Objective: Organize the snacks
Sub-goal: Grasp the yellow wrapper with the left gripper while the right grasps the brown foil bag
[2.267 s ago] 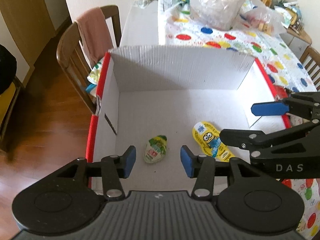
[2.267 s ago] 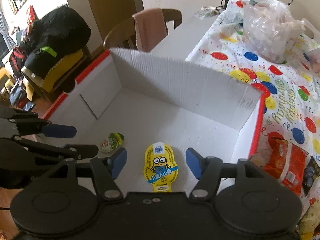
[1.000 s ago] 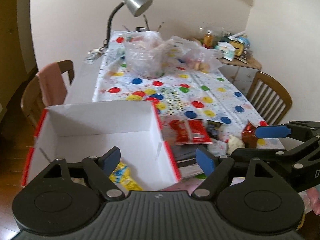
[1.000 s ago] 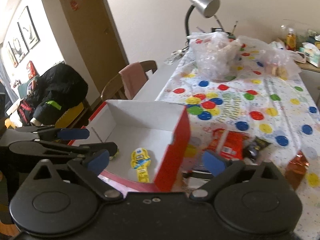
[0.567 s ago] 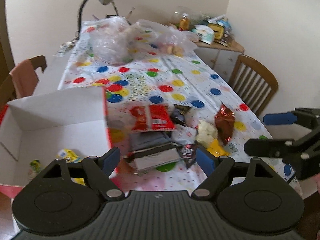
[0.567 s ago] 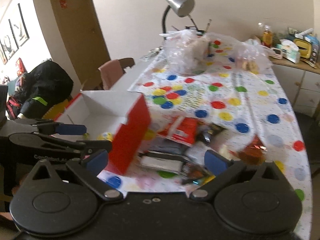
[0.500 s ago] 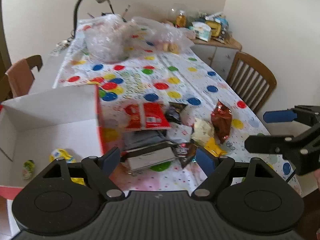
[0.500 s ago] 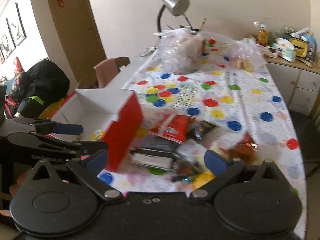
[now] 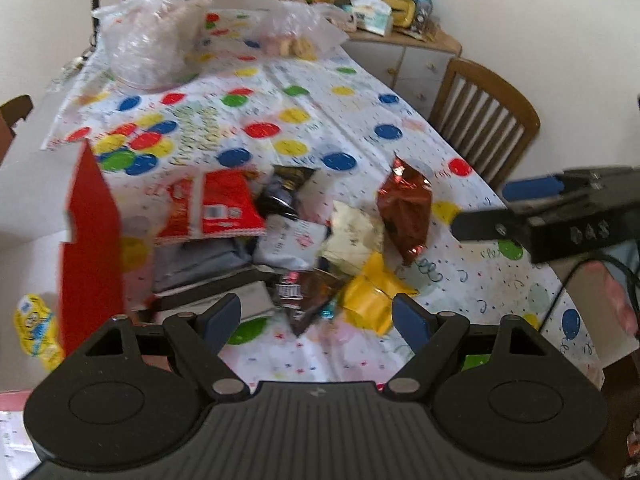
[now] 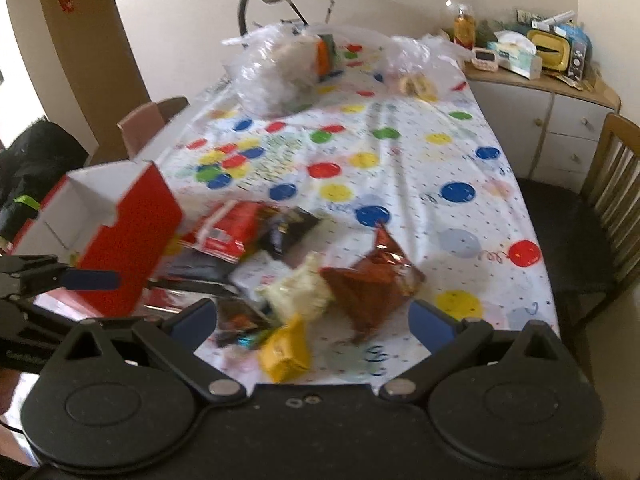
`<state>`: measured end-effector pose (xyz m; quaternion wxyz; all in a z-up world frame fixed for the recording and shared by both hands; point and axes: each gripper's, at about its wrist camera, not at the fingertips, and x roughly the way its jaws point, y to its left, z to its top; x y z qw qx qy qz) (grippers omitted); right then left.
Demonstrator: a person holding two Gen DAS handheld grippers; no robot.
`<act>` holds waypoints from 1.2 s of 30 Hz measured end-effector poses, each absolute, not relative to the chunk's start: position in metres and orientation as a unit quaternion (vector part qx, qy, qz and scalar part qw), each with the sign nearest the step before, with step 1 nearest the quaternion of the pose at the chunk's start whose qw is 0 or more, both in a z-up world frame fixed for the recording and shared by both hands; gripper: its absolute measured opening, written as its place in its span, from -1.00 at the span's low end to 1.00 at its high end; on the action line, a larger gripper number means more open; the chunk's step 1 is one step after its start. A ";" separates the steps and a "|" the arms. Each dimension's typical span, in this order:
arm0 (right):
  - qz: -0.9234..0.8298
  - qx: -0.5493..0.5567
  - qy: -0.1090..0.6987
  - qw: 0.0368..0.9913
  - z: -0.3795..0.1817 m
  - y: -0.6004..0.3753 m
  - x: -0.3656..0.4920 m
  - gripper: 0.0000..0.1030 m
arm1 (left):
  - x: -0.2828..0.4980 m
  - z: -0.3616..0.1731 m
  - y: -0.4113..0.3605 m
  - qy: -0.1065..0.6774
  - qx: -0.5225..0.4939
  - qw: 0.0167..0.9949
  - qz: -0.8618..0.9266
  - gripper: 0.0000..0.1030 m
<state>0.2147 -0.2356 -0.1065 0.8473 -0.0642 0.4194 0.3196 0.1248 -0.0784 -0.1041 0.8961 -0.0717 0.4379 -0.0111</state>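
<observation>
At the left edge of the bench stands the red-and-white box (image 9: 90, 236), open at the top; a yellow cartoon-printed snack (image 9: 34, 326) lies in it. A moment ago both cameras looked down into that box; now they face the loose heap of snacks near the middle of the bench's near edge, so both tools have swung rightward and lower, away from the box.

The left hand-held gripper (image 9: 316, 318) has its blue pads spread wide with nothing between them, hovering above the dark wrapper (image 9: 298, 294) and the yellow packet (image 9: 370, 298) at the front of the heap. Behind these lie the red bag (image 9: 218, 210), a black pouch (image 9: 286, 192), a cream packet (image 9: 354, 236) and a reddish-brown foil bag (image 9: 406, 208), overlapping or touching one another.

Further right, the right hand-held gripper (image 10: 312, 322) is likewise spread and empty, aimed at the right side of the heap, where the foil bag sits.

The shift suggests one round of placing is done and the next pick is beginning: most snacks are still outside the box. Each tool seems lined up on a front item, though blur leaves the exact targets uncertain.
</observation>
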 end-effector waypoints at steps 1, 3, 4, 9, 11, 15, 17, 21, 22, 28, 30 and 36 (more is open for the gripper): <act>0.319 -0.067 0.421 0.846 -0.109 -0.236 0.220 0.99 | 0.129 -0.107 -0.082 0.442 -0.075 0.894 -0.013 0.61; 0.316 -0.071 0.425 0.845 -0.115 -0.238 0.232 0.99 | 0.137 -0.113 -0.092 0.447 -0.078 0.891 -0.017 0.61; 0.315 -0.071 0.427 0.845 -0.117 -0.239 0.238 0.99 | 0.141 -0.117 -0.098 0.449 -0.076 0.890 -0.021 0.61; 0.320 -0.082 0.436 0.837 -0.132 -0.235 0.268 0.97 | 0.158 -0.132 -0.121 0.462 -0.065 0.883 -0.042 0.59; 0.325 -0.084 0.441 0.832 -0.139 -0.232 0.278 0.96 | 0.164 -0.137 -0.128 0.467 -0.064 0.881 -0.044 0.59; 0.347 -0.103 0.451 0.816 -0.154 -0.224 0.290 0.96 | 0.176 -0.147 -0.135 0.479 -0.060 0.875 -0.039 0.55; 0.353 -0.118 0.457 0.808 -0.163 -0.220 0.295 0.95 | 0.181 -0.152 -0.137 0.488 -0.057 0.870 -0.034 0.49; 0.357 -0.143 0.466 0.797 -0.176 -0.215 0.306 0.93 | 0.192 -0.157 -0.142 0.497 -0.046 0.866 -0.027 0.40; 0.361 -0.145 0.466 0.795 -0.178 -0.215 0.308 0.92 | 0.194 -0.158 -0.144 0.499 -0.044 0.865 -0.026 0.36; 0.380 -0.170 0.464 0.782 -0.186 -0.208 0.313 0.67 | 0.201 -0.169 -0.144 0.517 -0.043 0.855 -0.022 0.09; 0.386 -0.178 0.457 0.781 -0.186 -0.207 0.312 0.65 | 0.201 -0.169 -0.142 0.517 -0.049 0.855 -0.021 0.09; 0.394 -0.174 0.451 0.782 -0.186 -0.212 0.314 0.43 | 0.197 -0.167 -0.142 0.513 -0.060 0.856 -0.018 0.01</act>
